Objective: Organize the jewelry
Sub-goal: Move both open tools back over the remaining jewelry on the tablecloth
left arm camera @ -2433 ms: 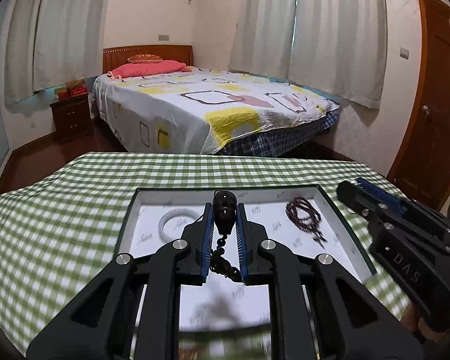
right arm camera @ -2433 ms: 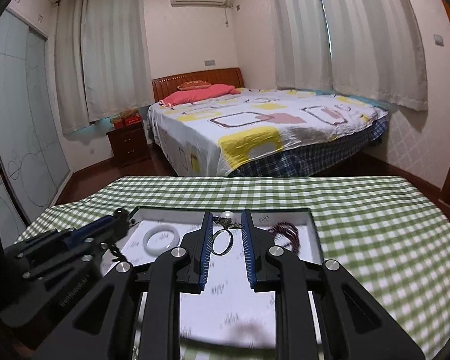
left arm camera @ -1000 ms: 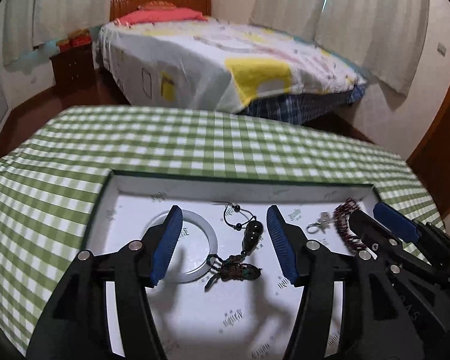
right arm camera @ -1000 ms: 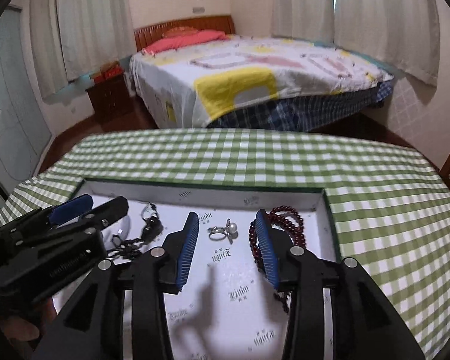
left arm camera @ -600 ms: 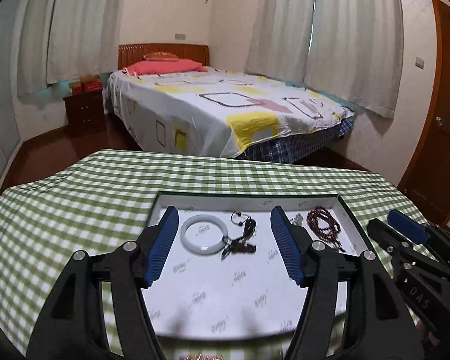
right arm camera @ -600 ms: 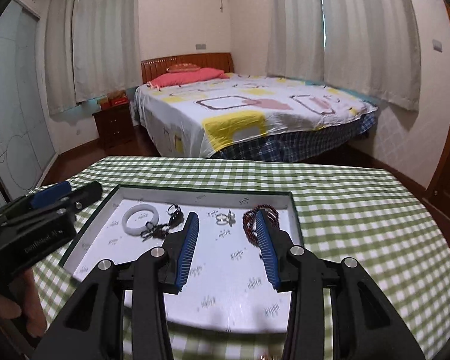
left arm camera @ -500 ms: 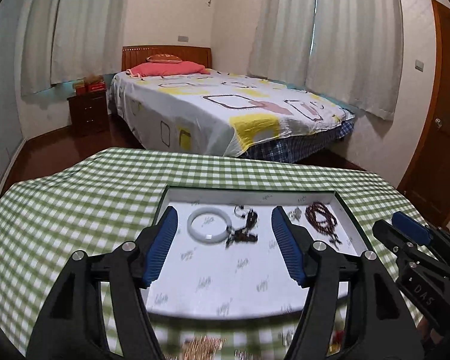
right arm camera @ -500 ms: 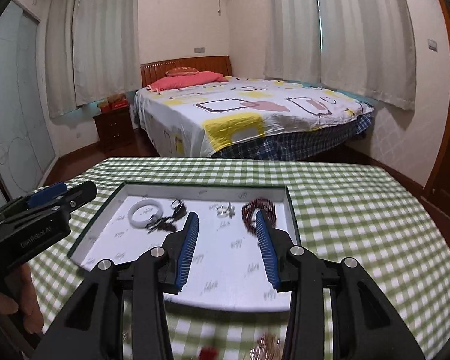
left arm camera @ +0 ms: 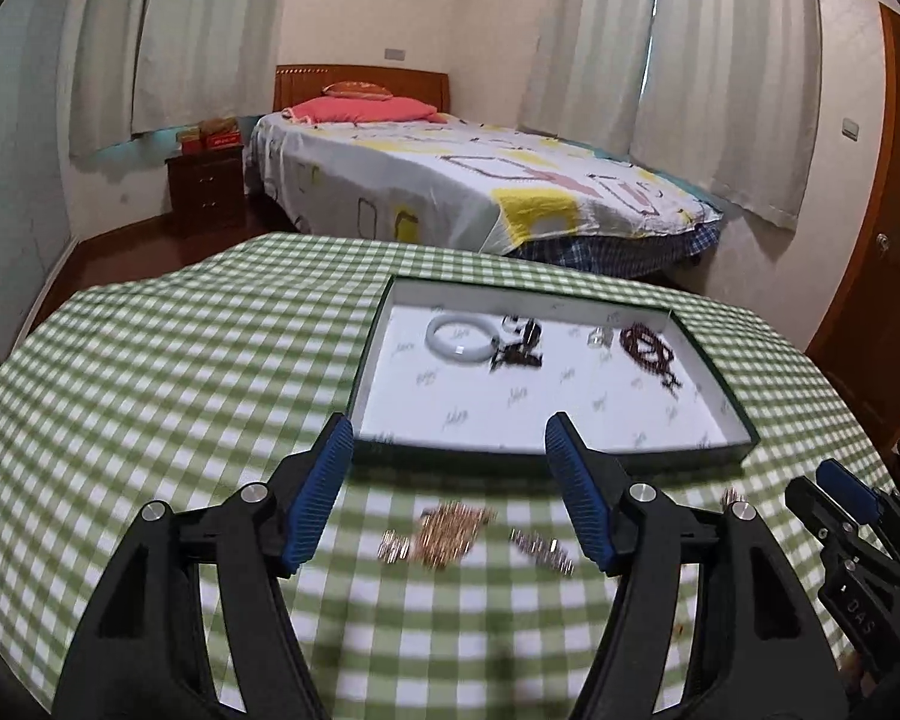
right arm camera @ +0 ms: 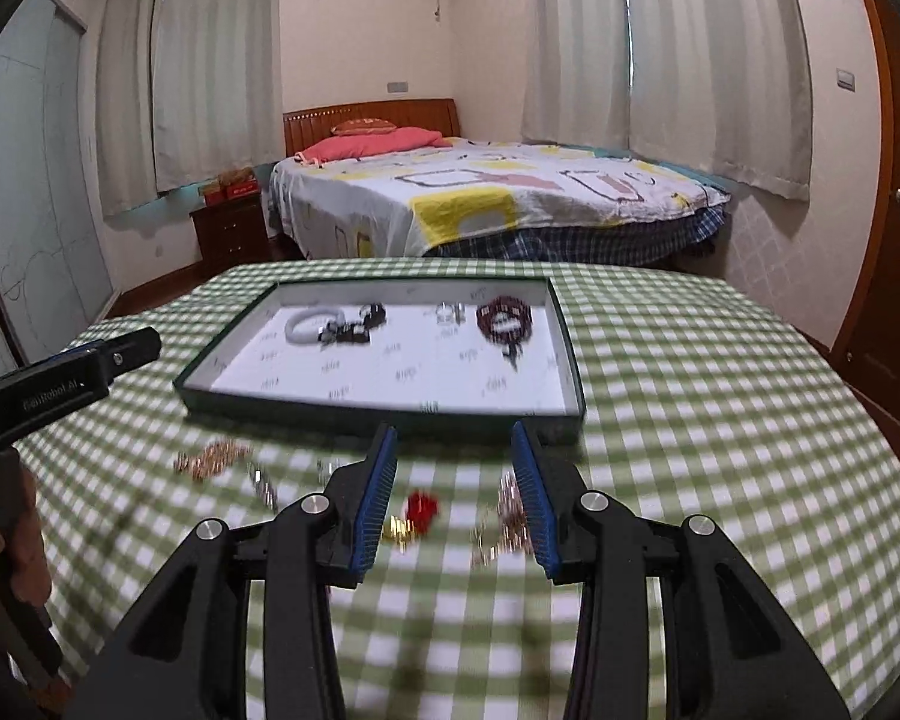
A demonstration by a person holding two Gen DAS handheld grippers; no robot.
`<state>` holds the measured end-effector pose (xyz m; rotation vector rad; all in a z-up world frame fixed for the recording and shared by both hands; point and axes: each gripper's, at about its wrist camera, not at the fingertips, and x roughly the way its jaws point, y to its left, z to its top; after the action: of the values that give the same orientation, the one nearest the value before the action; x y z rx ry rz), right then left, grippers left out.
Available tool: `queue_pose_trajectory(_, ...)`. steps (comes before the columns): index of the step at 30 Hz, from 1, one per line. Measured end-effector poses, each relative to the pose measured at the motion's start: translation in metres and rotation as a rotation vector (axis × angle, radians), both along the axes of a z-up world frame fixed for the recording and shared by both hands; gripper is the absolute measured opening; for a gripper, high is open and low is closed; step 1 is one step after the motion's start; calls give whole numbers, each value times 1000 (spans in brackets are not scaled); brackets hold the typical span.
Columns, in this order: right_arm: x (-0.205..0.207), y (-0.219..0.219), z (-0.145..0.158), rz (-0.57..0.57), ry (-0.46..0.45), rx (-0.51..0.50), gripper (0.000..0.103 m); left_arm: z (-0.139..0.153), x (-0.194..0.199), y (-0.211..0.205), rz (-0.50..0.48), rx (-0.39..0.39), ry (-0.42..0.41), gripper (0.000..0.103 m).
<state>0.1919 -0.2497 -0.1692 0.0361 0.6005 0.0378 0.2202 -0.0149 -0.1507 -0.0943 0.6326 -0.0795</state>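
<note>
A white-lined tray (left arm camera: 384, 330) (right arm camera: 570, 360) sits on the green checked table. It holds a white bangle (left arm camera: 461, 338) (right arm camera: 306, 325), a dark bead pendant (left arm camera: 519, 348) (right arm camera: 354, 327), a small silver ring (left arm camera: 603, 336) (right arm camera: 448, 313) and a dark red bead bracelet (left arm camera: 651, 351) (right arm camera: 504, 318). Loose on the cloth in front of the tray lie a gold chain (left arm camera: 450, 531) (right arm camera: 210, 457), a silver piece (left arm camera: 540, 543) (right arm camera: 262, 483), a red piece (right arm camera: 421, 507) and another chain (right arm camera: 504, 525). My left gripper (left arm camera: 450, 480) is open and empty above the gold chain. My right gripper (right arm camera: 457, 492) is open and empty above the red piece.
The table edge curves away at left and right. A bed (left arm camera: 450, 180) stands beyond the table, with a nightstand (left arm camera: 207, 186) to its left and a wooden door (left arm camera: 882, 276) at the right.
Both grippers let go of their pieces in the tray, opened, then pulled back toward me. They now hover over loose jewelry in front of the tray.
</note>
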Motion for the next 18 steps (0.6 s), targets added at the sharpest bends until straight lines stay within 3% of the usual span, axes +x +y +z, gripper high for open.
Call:
queue_pose_trajectory(9, -25, -5, -28, -18, 55, 4, 40, -20, -33, 7, 13, 19, 47, 65)
queue_pose_trajectory(18, -18, -13, -35, -45, 79, -3, 40, -30, -33, 11, 26, 25, 70, 65)
